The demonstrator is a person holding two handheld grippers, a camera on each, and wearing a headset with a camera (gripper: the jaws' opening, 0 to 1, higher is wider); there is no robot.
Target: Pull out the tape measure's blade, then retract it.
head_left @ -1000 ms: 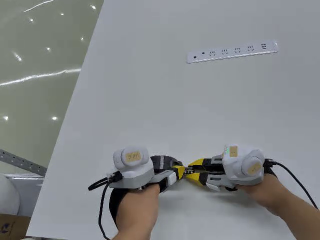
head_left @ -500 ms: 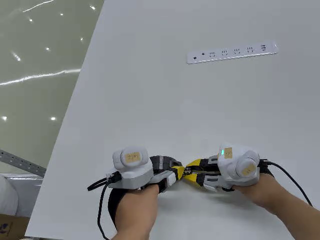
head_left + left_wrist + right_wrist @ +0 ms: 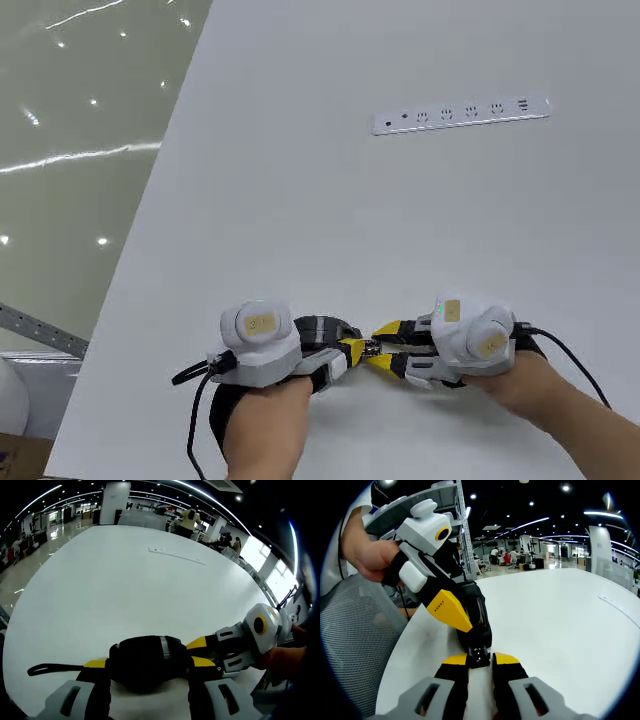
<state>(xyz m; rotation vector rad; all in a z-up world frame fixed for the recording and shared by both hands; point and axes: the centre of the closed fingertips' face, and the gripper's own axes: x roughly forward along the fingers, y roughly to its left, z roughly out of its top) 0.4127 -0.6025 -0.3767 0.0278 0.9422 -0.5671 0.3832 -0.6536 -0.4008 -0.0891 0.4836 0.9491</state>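
I judge the pull is only beginning: almost no blade is showing, so both the pulling-out and the retracting are waiting to be done. The left gripper [image 3: 147, 664] is gripping the black tape measure [image 3: 477, 620] between its jaws, down at the tabletop [image 3: 300, 180]. The right gripper [image 3: 480, 662] is pinching the blade tip [image 3: 479, 653] with nearly closed jaws, and the case's mouth is sitting just ahead of the jaw tips.

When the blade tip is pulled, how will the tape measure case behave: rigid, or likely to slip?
The tape measure case looks rigid and compact; clamped on both sides by the left gripper, it should probably hold steady. Its rounded black shell might twist between the jaws. The blade tip, pinched by the right gripper, is small, so it may slip free.
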